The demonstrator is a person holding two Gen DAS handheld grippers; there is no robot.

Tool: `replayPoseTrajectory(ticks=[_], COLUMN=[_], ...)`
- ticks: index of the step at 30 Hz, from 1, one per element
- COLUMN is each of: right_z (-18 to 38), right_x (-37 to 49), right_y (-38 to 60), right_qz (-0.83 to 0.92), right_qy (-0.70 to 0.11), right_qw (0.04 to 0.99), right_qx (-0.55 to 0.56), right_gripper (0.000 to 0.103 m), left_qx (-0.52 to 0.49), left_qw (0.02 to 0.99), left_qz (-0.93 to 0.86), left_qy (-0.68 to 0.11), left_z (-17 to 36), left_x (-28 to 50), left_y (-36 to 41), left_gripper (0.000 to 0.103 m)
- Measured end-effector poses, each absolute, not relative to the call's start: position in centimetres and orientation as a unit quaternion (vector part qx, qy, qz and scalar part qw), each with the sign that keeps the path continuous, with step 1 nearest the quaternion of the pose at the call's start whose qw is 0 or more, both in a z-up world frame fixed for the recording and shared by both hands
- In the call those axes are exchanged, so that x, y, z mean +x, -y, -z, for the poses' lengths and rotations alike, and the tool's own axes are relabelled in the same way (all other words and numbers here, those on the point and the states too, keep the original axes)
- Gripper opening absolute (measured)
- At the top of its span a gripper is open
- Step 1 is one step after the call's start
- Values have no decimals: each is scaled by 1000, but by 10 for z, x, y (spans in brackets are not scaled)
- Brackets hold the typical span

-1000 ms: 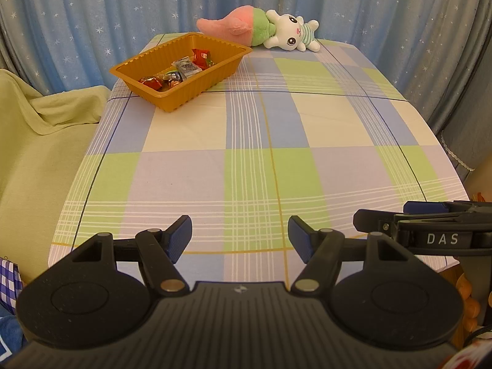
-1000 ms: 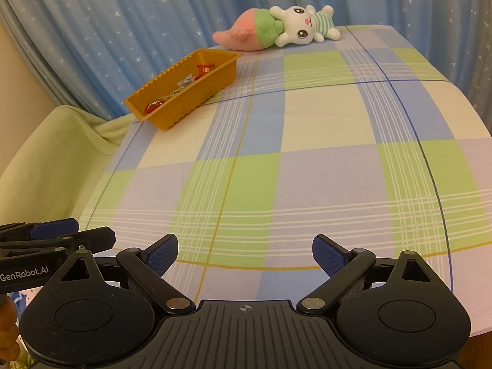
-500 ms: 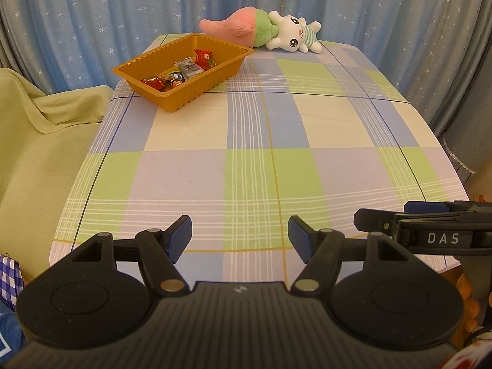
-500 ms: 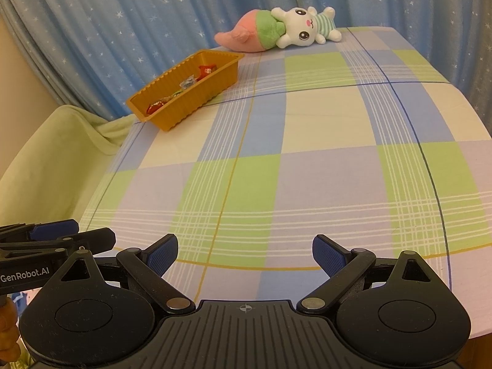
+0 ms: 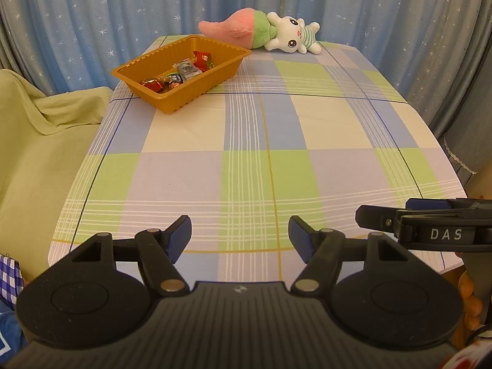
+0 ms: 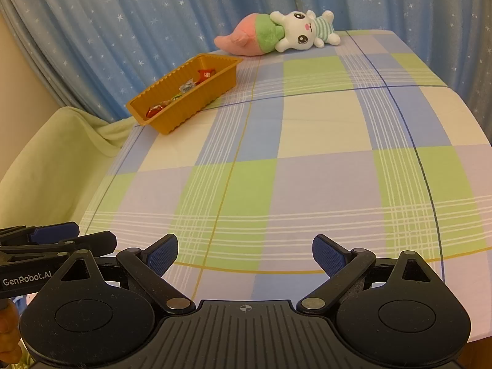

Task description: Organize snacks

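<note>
An orange plastic tray (image 5: 215, 75) stands at the far left of the table and holds several wrapped snacks (image 5: 184, 70). It also shows in the right wrist view (image 6: 196, 107), with snacks (image 6: 184, 87) inside. My left gripper (image 5: 240, 238) is open and empty over the table's near edge. My right gripper (image 6: 245, 253) is open and empty, also at the near edge. Each gripper shows at the side of the other's view. Both are far from the tray.
A checked cloth covers the table (image 5: 261, 153). A pink, green and white plush toy (image 5: 261, 32) lies at the far edge, behind the tray. A pale green covered seat (image 5: 37, 141) stands left of the table. Blue starred curtains hang behind.
The tray and toy sit slightly lower in both views, so both grippers have shifted or tilted a little. Both jaws stay open.
</note>
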State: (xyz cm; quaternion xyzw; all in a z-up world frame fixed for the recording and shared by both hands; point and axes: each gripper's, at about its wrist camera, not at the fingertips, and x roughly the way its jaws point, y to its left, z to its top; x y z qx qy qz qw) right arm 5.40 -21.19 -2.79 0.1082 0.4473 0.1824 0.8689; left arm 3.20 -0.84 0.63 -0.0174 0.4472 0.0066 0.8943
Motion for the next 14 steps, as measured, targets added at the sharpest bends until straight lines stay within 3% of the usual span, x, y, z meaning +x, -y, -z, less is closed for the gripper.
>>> replayPoseTrajectory(ticks=[14], right_z=[27], right_x=[57], right_y=[215], right_qz=[-179], right_qy=[-446], right_qw=[870], right_qx=[110], right_gripper=[94], left_qx=[-13], left_qw=[895], left_qz=[-11], left_qy=[-446], left_z=[-4], left_x=[40], left_y=[9], left_gripper=[69])
